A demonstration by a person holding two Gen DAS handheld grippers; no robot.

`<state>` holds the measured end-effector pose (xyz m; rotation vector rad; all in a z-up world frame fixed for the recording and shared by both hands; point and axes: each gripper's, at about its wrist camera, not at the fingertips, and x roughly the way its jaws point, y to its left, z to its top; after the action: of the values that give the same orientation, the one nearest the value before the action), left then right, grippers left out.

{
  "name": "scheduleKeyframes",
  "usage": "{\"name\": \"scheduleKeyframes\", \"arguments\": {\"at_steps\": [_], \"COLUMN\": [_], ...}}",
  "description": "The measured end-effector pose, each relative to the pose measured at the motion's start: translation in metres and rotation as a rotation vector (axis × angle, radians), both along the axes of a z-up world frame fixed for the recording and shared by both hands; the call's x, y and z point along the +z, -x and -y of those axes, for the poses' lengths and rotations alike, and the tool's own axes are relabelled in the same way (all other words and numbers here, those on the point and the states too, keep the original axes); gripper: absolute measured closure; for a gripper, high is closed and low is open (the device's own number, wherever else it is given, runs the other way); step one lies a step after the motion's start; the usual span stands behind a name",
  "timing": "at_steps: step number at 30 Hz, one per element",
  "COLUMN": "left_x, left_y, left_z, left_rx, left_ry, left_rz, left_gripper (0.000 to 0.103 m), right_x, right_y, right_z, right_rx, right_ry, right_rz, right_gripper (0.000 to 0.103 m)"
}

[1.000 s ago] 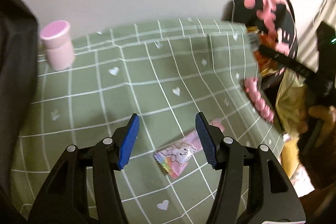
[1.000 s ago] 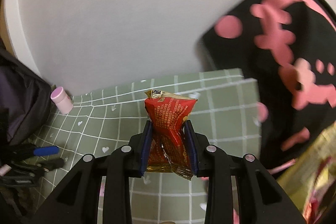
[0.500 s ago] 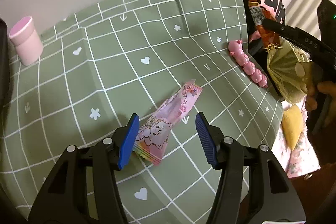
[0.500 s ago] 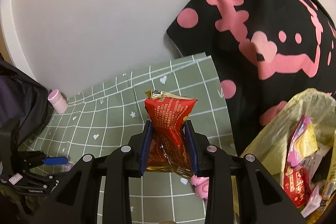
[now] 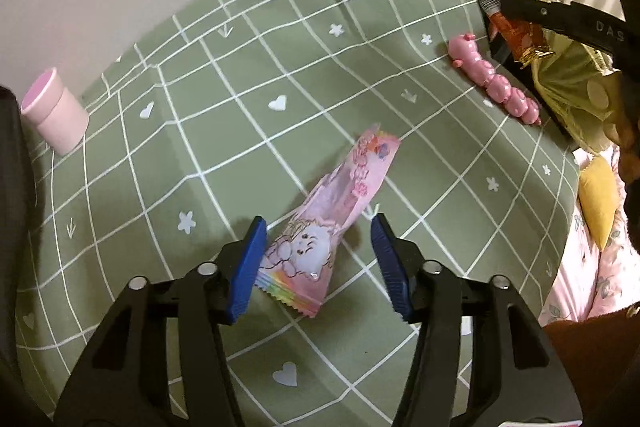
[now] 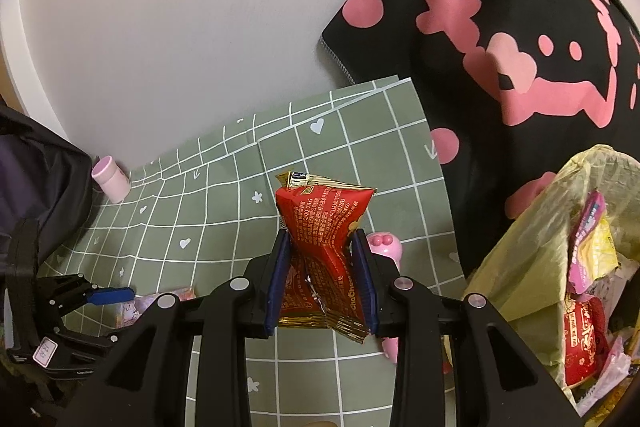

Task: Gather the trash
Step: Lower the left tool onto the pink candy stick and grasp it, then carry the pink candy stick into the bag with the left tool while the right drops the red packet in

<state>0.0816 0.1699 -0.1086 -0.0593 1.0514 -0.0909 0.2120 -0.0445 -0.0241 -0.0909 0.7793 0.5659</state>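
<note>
My left gripper (image 5: 318, 259) is open, its blue pads on either side of the near end of a pink cartoon snack wrapper (image 5: 336, 219) lying on the green grid tablecloth (image 5: 248, 75). My right gripper (image 6: 322, 279) is shut on a red snack packet (image 6: 324, 227), held above the table's right edge; the packet also shows in the left wrist view (image 5: 508, 15). A yellow trash bag (image 6: 532, 267) with several wrappers inside hangs open at the right.
A pink capped jar (image 5: 54, 117) stands at the far left by a dark bag (image 6: 36, 187). A pink caterpillar toy (image 5: 492, 83) lies at the table's right edge. A black-and-pink cloth (image 6: 500, 39) hangs behind the trash bag. A white wall backs the table.
My left gripper has moved forward and down until its pads flank the pink wrapper. My right gripper, still holding the red packet, has moved right toward the yellow bag.
</note>
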Motion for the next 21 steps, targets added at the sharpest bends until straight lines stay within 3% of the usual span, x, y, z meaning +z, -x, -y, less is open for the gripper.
{"name": "scheduleKeyframes", "arguments": {"at_steps": [3, 15, 21], "left_x": [-0.001, 0.006, 0.032], "left_y": [0.001, 0.001, -0.010], "left_z": [-0.006, -0.034, -0.037], "left_rx": [0.033, 0.185, 0.214], "left_ry": [-0.002, 0.118, 0.155], "left_rz": [0.004, 0.044, 0.109], "left_gripper": [0.072, 0.076, 0.076], "right_x": [-0.001, -0.003, 0.008], "right_y": [-0.002, 0.003, 0.006], "right_z": [-0.002, -0.009, 0.000], "right_rx": [0.002, 0.025, 0.013], "right_ry": [0.003, 0.009, 0.003], "right_rz": [-0.007, -0.027, -0.004], "right_gripper": [0.073, 0.073, 0.073]}}
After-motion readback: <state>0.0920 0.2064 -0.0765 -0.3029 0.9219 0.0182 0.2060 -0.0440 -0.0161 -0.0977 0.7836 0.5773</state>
